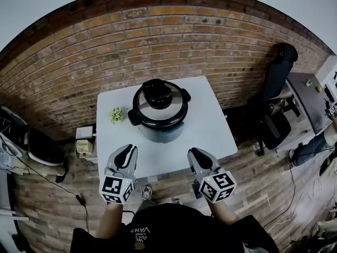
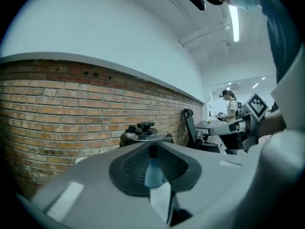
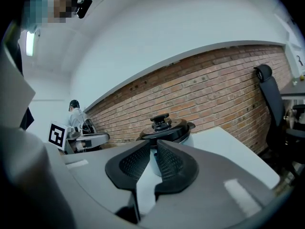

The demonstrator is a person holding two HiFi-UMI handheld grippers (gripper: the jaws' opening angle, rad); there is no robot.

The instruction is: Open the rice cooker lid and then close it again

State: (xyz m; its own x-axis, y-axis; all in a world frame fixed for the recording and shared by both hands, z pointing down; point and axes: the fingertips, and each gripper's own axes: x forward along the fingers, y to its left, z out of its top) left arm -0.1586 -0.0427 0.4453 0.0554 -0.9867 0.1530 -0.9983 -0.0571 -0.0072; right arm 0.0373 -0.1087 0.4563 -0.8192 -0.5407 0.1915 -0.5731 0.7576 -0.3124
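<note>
The white table point(image 1: 210, 136) is under the rice cooker point(image 1: 158, 125). The cooker sits toward the far side of it, close to the brick wall point(image 1: 79, 62). The cooker's lid point(image 1: 174, 105) lies flat on the pot, with its black knob point(image 1: 156, 93) on top in the middle. Nothing is touching the cooker. So I think the job has either not begun or is all finished, and the pictures cannot say which. If it has not begun, both parts are left: lift the lid, then put it back down.

The two grippers are on the person's side of the cooker, well apart from it, over the near edge of the table. The left gripper point(image 1: 128, 149) is in front of the cooker and off to its left. The right gripper point(image 1: 196, 153) is in front of the cooker and off to its right. Both point toward the cooker and lie nearly flat, tipped down just a little. The person's arms reach forward, one behind each gripper.

Each gripper has its two jaws pushed almost together, with only a thin crack between them. Nothing is held in the crack. You can just see the cooker far off through it.

A small green thing point(image 1: 116, 115) lies on the table just left of the cooker. I cannot tell what it is.
</note>
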